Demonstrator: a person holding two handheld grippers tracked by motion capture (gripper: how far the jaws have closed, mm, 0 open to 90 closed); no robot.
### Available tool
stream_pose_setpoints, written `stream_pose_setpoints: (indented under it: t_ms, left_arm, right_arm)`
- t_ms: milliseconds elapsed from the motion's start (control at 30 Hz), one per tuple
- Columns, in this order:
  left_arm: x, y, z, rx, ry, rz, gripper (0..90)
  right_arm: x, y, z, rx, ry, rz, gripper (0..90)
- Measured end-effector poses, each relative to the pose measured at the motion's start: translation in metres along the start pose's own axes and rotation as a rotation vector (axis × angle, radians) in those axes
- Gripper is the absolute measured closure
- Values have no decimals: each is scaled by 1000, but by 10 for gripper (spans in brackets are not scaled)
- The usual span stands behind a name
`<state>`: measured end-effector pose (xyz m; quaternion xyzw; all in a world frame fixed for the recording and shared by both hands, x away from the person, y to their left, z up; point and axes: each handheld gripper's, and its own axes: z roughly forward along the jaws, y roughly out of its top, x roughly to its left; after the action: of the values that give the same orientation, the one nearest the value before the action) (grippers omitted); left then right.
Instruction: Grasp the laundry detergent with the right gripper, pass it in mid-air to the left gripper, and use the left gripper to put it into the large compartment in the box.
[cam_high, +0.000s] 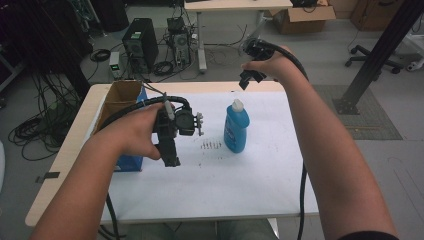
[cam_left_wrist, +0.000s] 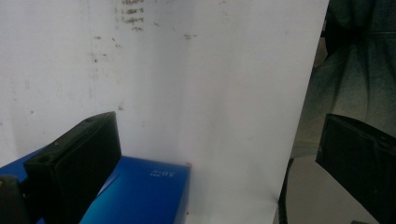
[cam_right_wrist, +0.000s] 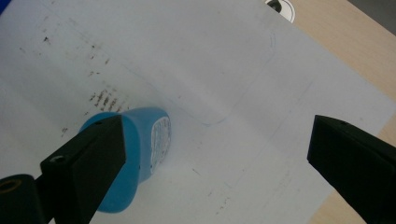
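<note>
While both grippers hang with jaws spread wide and empty: left gripper (cam_high: 172, 145), above the blue cardboard box (cam_left_wrist: 140, 196) beside its left finger (cam_left_wrist: 74, 163); right gripper (cam_high: 250, 77), above the blue plastic bottle with white cap (cam_high: 236, 127), partly behind its left finger (cam_right_wrist: 88, 158), upright on white paper sheet (cam_high: 215, 180)

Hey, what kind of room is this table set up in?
Probably a lab or workshop: a desktop computer tower on the floor amid tangled cables, an office chair base, and cardboard boxes nearby.
</note>
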<state>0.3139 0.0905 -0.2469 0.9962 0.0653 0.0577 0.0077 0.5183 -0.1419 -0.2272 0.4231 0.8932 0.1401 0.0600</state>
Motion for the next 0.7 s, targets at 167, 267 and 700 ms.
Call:
stream_pose_setpoints:
  t_ms: [167, 267, 700]
  left_arm:
    - [-1, 0, 2, -1, -3, 6, 2]
    - [0, 0, 2, 2, -5, 10, 2]
    - [0, 4, 6, 22, -16, 27, 2]
  right_arm:
    - [-3, -12, -8, -13, -2, 7, 46]
    - [-4, -21, -11, -18, 1, 10, 46]
    - [-9, -60, -20, -32, -2, 17, 47]
